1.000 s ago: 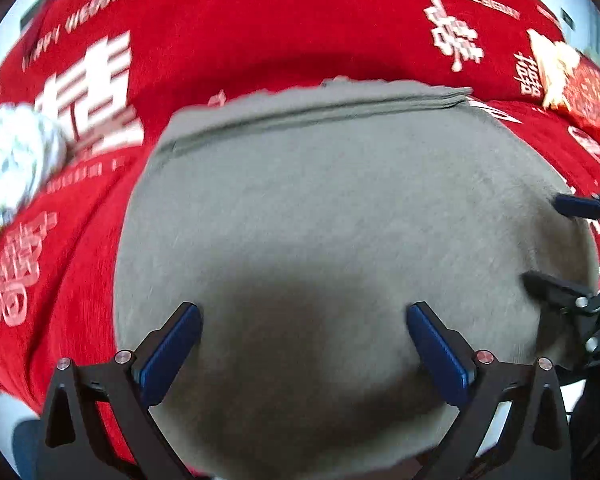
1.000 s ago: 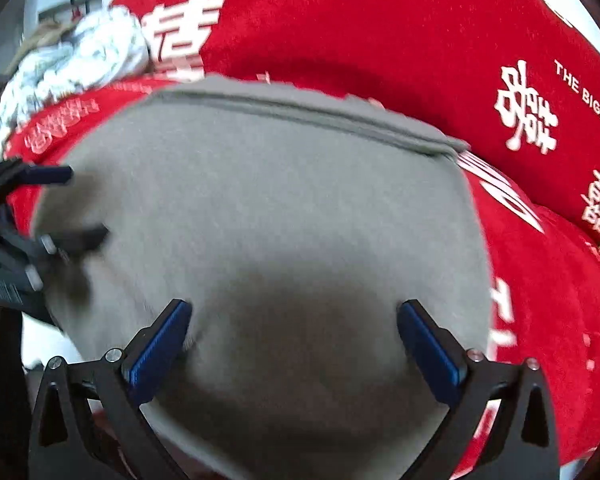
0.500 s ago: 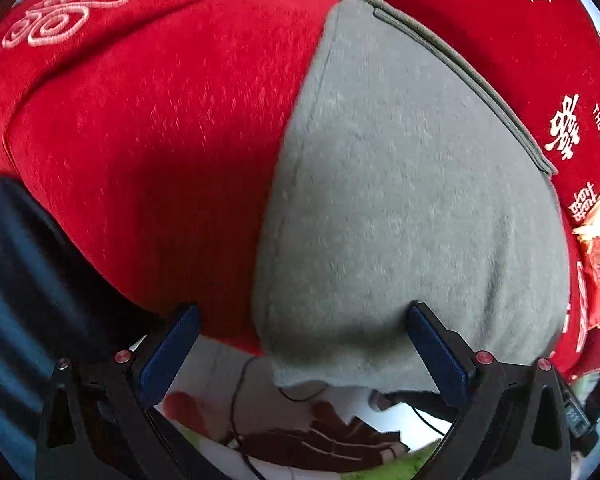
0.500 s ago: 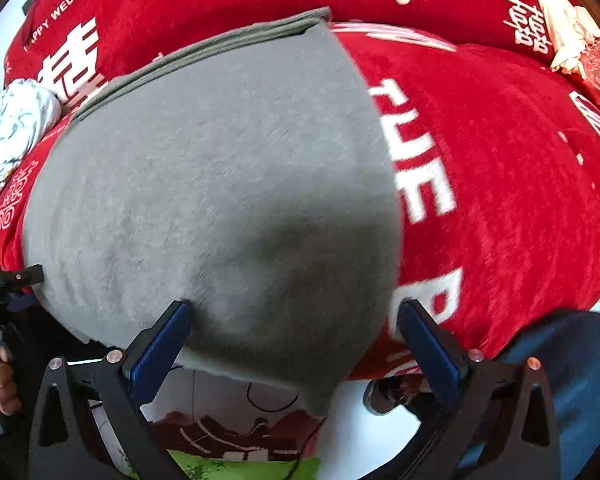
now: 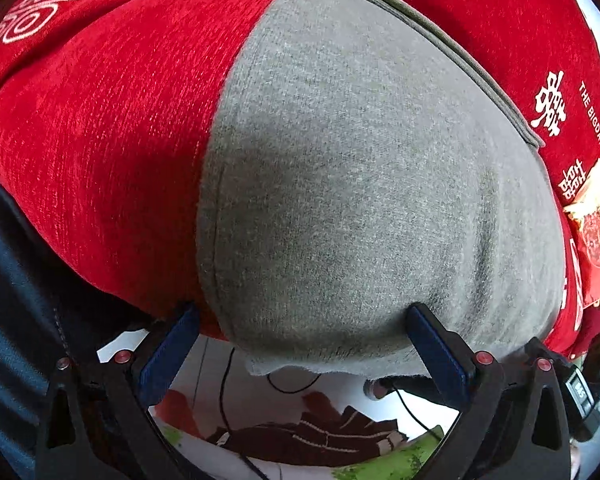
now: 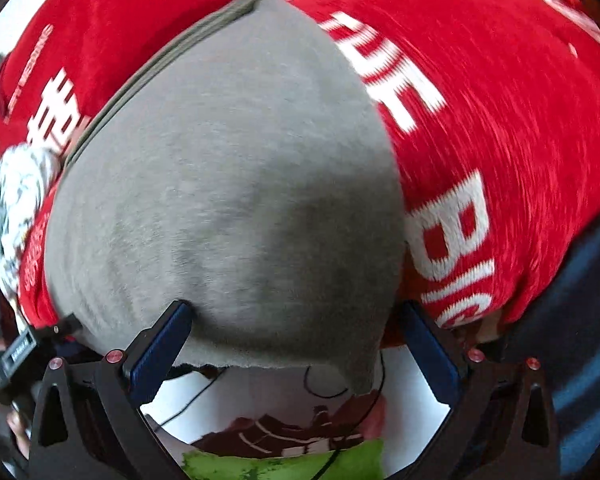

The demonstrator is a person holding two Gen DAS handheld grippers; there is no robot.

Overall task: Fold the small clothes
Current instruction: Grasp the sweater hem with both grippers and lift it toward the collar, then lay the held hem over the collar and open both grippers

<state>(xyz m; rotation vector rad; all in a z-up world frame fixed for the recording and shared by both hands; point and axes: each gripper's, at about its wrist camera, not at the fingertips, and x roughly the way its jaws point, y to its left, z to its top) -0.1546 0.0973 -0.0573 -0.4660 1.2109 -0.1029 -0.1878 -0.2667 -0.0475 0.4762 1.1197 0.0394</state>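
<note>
Grey knit garment (image 5: 360, 184), folded flat with a darker ribbed band along its far edge, lying on the red printed cloth (image 5: 100, 120); its raw near hem overhangs the cloth's near edge. Left gripper (image 5: 302, 350) and right gripper (image 6: 296, 344): fingers spread wide at that hem, holding nothing.

Soft daylight is lighting both fisheye views; a shadow is darkening the grey cloth (image 5: 340, 200) ahead of the fingers, and the right view is blurring.
</note>
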